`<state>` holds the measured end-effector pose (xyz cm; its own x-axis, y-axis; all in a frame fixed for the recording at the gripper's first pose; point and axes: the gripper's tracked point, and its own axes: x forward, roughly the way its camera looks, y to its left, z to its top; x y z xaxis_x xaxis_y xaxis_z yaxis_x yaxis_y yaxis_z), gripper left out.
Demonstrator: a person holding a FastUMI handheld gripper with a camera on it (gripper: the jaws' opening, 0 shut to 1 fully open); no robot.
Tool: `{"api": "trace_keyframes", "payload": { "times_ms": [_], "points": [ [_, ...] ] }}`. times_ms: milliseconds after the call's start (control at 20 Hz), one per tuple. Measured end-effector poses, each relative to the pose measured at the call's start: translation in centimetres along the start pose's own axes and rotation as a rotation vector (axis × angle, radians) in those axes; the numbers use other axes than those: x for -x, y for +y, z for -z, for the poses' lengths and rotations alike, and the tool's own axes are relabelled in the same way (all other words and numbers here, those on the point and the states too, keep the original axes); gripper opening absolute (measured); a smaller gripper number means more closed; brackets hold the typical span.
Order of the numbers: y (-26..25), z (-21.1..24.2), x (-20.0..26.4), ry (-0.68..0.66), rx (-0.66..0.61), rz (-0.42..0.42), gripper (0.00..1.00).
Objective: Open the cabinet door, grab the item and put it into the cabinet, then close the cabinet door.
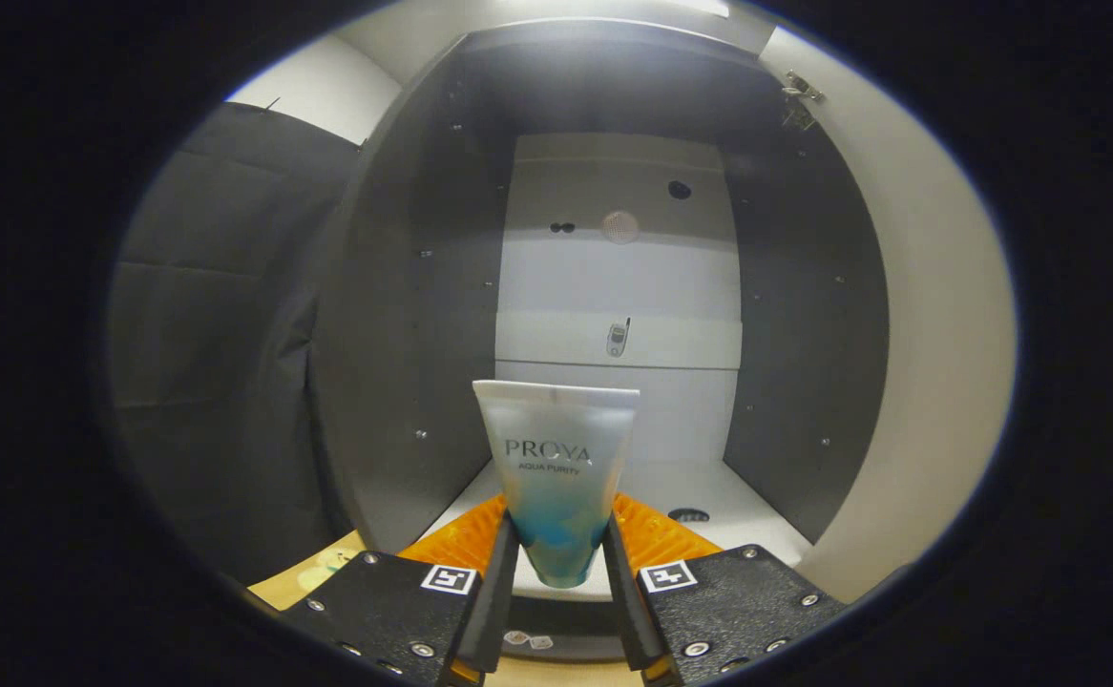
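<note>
Jaws pinch a soft, frosted tube (557, 477) upright between them, before the open cabinet's (805, 382) smooth white floor.

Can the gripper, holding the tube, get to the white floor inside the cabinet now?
Probably yes. The door stands open at the side, and the gripper, fingers shut on the tube, faces the cabinet floor just beyond, with nothing between.

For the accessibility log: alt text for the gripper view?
The claw is shut on an upright tube, cap end down between its fingers, held in front of an open cabinet. The cabinet's door is swung open to the right, and a pale shelf lies just beyond the tube.
</note>
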<state>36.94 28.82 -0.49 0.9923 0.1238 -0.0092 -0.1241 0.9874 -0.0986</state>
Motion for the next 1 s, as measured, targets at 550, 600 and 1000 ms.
{"api": "trace_keyframes", "payload": {
  "times_ms": [550, 600, 1000],
  "points": [
    [-4.6, 3.7, -12.5, 0.097, -0.046, 0.087, 0.48],
    [-4.5, 4.7, -13.0, 0.122, -0.047, 0.08, 0.48],
    [-3.6, 6.6, -13.5, 0.155, -0.053, 0.048, 0.48]
  ]
}}
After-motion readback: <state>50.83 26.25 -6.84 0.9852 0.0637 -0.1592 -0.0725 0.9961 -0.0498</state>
